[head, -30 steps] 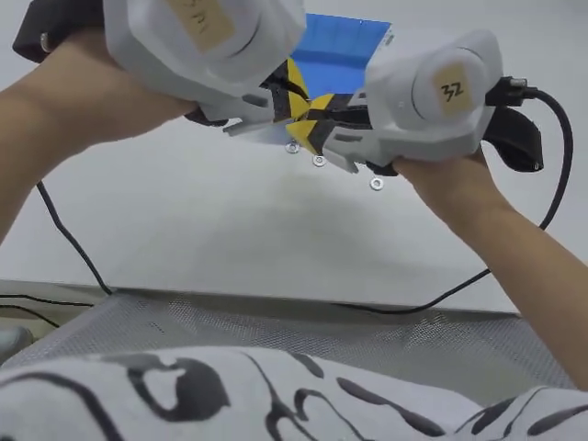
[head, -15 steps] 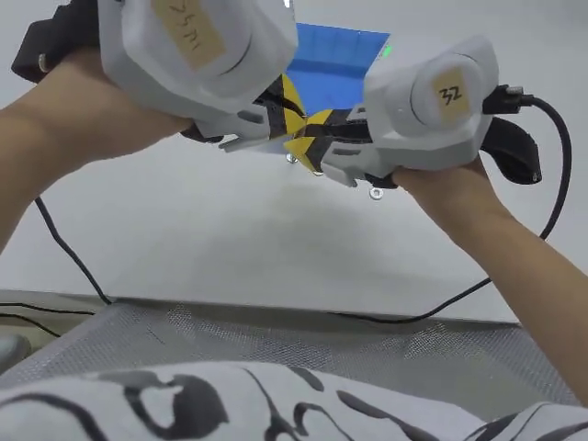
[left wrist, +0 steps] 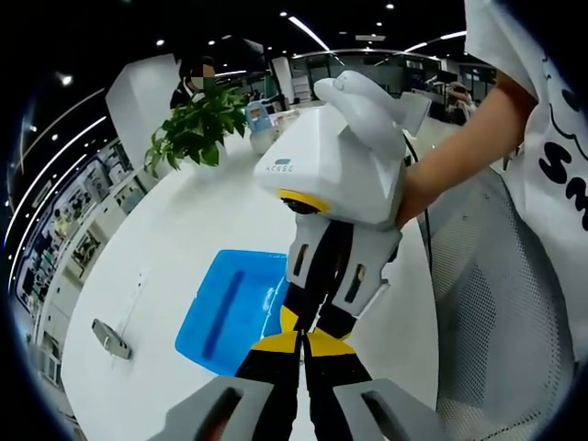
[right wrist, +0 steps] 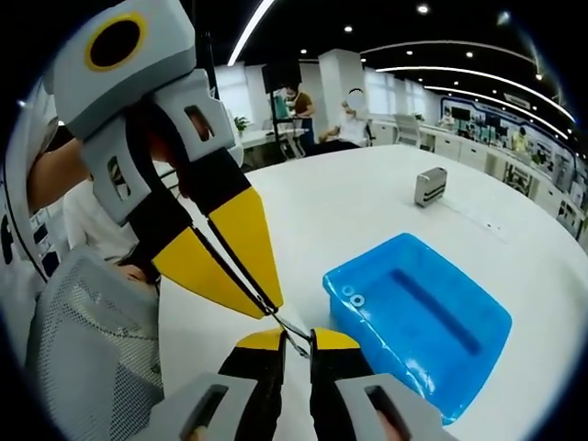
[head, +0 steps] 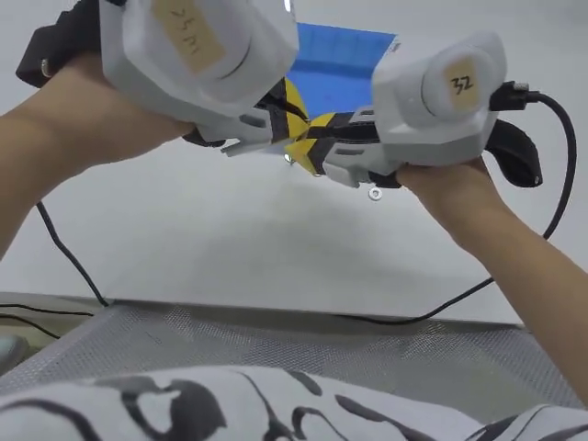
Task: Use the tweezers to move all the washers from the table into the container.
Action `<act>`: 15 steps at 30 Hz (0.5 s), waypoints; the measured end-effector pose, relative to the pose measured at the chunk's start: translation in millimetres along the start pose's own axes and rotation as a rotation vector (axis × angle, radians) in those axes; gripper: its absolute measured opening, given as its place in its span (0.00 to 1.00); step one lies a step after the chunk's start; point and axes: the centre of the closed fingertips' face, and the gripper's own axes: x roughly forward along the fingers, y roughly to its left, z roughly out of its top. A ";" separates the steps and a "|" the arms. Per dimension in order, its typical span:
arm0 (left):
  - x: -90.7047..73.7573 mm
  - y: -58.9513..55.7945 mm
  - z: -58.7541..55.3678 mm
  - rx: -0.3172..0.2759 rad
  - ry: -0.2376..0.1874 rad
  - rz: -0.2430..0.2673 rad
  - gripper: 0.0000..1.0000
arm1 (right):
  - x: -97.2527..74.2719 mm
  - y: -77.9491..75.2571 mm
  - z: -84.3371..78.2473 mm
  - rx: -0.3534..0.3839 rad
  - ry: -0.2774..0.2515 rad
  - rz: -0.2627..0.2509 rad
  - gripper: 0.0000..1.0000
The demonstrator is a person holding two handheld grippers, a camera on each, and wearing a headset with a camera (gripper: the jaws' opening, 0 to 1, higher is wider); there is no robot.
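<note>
Tweezers (right wrist: 241, 268): clamped lengthwise between the yellow jaw tips of the left gripper (left wrist: 301, 343). The thin arms run forward out of those tips, and the metal point ends in the gap of the right gripper (right wrist: 296, 345).
Left gripper state: jaws narrow, closed onto the tweezers' arms.
Right gripper state: jaws drawn nearly together, closed on the tweezers' point, with only a slim slot between the yellow tips.
Gripper relation: the two sets of jaws meet tip to tip. In the head view the left gripper's body is to the left of the joint and the right gripper's body to the right.
Washer on table (head: 375, 194): lies flat on the white table (head: 230, 239), just beneath the right gripper's body, apart from the tweezers' point.
Container (right wrist: 441, 360): blue tray, ahead of the right gripper's jaws and off to their right side, near the tips but not touching them.
Washers in container (right wrist: 353, 296): two, side by side, in the corner of the container nearest the jaw tips.
Metal block (right wrist: 430, 186): on the table, well beyond the container.
Left hand (head: 87, 96): wrapped around the rear of the left gripper, forearm angled in from the left.
Right hand (head: 452, 184): under the rear of the right gripper, forearm angled in from the lower right.
</note>
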 end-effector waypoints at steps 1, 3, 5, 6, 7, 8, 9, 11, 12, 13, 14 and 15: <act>-0.3 0.2 -0.3 0.000 0.001 0.001 0.00 | 0.3 0.1 0.2 -0.005 0.000 -0.003 0.06; -0.8 0.7 -0.9 0.004 0.004 0.003 0.00 | 1.0 0.5 1.1 -0.019 0.007 -0.011 0.06; -1.6 1.5 -2.0 0.007 0.010 0.006 0.00 | 1.6 -0.7 1.3 -0.052 0.016 -0.029 0.06; -1.9 1.8 -2.4 0.008 0.011 0.008 0.00 | 1.9 -0.1 1.6 -0.054 0.016 -0.025 0.06; -2.2 2.1 -2.7 0.004 0.010 0.007 0.00 | 1.8 -0.7 1.7 -0.051 0.017 -0.024 0.06; -2.3 2.3 -2.9 0.003 0.010 0.007 0.00 | 2.0 -1.1 2.0 -0.047 0.016 -0.023 0.06; -2.5 2.2 -3.7 0.002 0.010 0.007 0.00 | 2.4 -1.4 1.7 -0.043 0.015 -0.020 0.06; -2.4 2.9 -3.7 0.000 0.010 0.009 0.00 | 2.5 -2.1 2.2 -0.026 0.009 -0.013 0.06; -2.3 3.2 -3.6 -0.001 0.010 0.009 0.00 | 2.6 -2.1 2.3 -0.022 0.007 -0.010 0.06; -1.8 3.7 -3.5 -0.003 0.010 0.009 0.00 | 2.7 -1.8 2.2 -0.022 0.007 -0.008 0.06; -1.7 3.8 -3.4 -0.004 0.010 0.009 0.00 | 2.7 -1.7 2.1 -0.023 0.007 -0.005 0.06; -1.5 3.8 -3.1 -0.003 0.010 0.009 0.00 | 2.6 -1.9 2.0 -0.020 0.007 -0.001 0.06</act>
